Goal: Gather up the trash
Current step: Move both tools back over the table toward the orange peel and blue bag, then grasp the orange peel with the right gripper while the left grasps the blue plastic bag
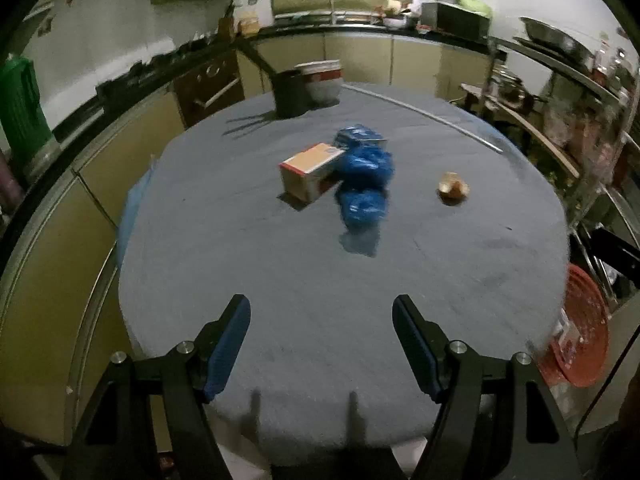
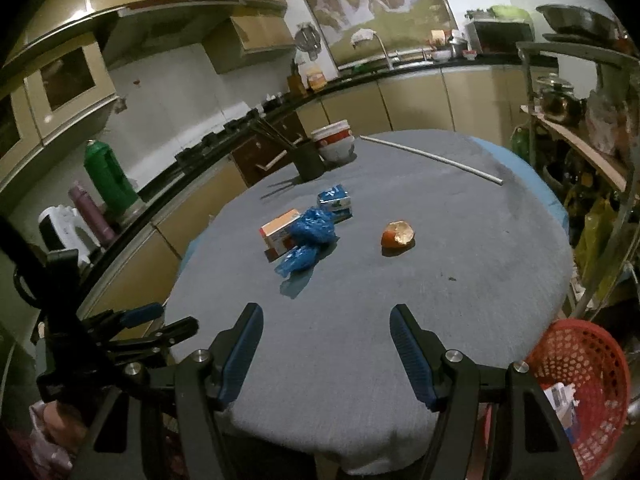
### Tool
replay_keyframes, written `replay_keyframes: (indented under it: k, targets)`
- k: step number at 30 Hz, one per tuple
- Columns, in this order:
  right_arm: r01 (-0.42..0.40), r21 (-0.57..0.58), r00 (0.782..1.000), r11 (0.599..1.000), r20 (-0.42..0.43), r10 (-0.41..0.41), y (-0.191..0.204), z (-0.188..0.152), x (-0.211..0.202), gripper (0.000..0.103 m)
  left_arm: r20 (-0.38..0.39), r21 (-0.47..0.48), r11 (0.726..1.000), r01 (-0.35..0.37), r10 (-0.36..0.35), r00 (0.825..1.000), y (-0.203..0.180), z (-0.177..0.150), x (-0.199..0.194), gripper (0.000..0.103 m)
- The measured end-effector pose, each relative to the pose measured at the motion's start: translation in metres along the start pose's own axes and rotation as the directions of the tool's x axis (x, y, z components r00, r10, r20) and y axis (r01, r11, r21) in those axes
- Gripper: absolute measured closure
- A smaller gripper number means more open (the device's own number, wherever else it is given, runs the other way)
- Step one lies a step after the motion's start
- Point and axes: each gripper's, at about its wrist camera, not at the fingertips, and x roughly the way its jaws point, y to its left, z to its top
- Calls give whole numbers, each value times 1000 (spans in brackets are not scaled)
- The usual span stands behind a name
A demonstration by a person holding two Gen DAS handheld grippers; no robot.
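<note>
On the round grey-covered table [image 1: 320, 280] lie an orange-and-white carton [image 1: 310, 172], a crumpled blue plastic bag [image 1: 364, 184], a blue-and-white carton [image 2: 335, 201] behind it, and an orange peel [image 1: 453, 188]. They also show in the right wrist view: the orange carton [image 2: 279, 234], the blue bag [image 2: 308, 240], the peel [image 2: 398, 234]. My left gripper [image 1: 321, 312] is open and empty over the near table edge. My right gripper [image 2: 326, 320] is open and empty, also near the front edge. The left gripper shows at the left in the right wrist view [image 2: 160, 320].
A red mesh basket [image 2: 580, 392] with some trash stands below the table's right front edge. A dark utensil holder [image 2: 308, 162] and a red-and-white bowl [image 2: 334, 142] stand at the far edge, and a white rod [image 2: 432, 158] lies far right. Kitchen counters and a shelf rack surround the table.
</note>
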Motion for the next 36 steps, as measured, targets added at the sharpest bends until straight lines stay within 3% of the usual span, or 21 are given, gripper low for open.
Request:
replay_keyframes:
  k: [5, 9, 12, 19, 27, 29, 30, 31, 33, 34, 35, 36]
  targets:
    - [8, 82, 999, 997, -48, -4, -26, 23, 46, 34, -47, -23, 1000, 19, -20, 999, 25, 34, 42, 29]
    - [21, 115, 997, 993, -74, -13, -44, 43, 88, 34, -81, -51, 996, 72, -76, 994, 31, 53, 68, 29]
    - [27, 139, 996, 990, -89, -15, -56, 55, 117, 34, -108, -71, 986, 149, -156, 982, 25, 65, 88, 29]
    - [47, 172, 992, 984, -124, -26, -80, 75, 166, 34, -154, -129, 959, 252, -271, 950, -2, 83, 130, 29]
    - [80, 147, 984, 986, -172, -54, -84, 90, 210, 34, -139, -184, 944, 272, -299, 944, -14, 94, 165, 29]
    - [104, 145, 978, 984, -197, -74, -86, 91, 224, 34, -137, -194, 942, 274, -303, 943, -14, 95, 170, 46]
    - [121, 141, 973, 983, -214, -89, -86, 91, 231, 34, -152, -187, 942, 277, -306, 940, -16, 94, 174, 64]
    - [140, 129, 967, 982, -231, -107, -86, 89, 236, 34, -166, -184, 945, 271, -302, 939, -17, 93, 177, 70]
    - [154, 115, 959, 981, -255, -121, -85, 83, 243, 38, -157, -189, 945, 268, -298, 941, -16, 91, 179, 73]
    - [157, 104, 958, 982, -257, -126, -84, 80, 244, 51, -149, -190, 944, 269, -299, 942, -15, 90, 178, 77]
    - [161, 78, 956, 984, -261, -135, -81, 77, 246, 58, -140, -189, 944, 270, -298, 944, -15, 89, 175, 79]
    - [164, 52, 957, 985, -252, -146, -78, 75, 245, 60, -132, -189, 944, 270, -297, 946, -14, 88, 172, 90]
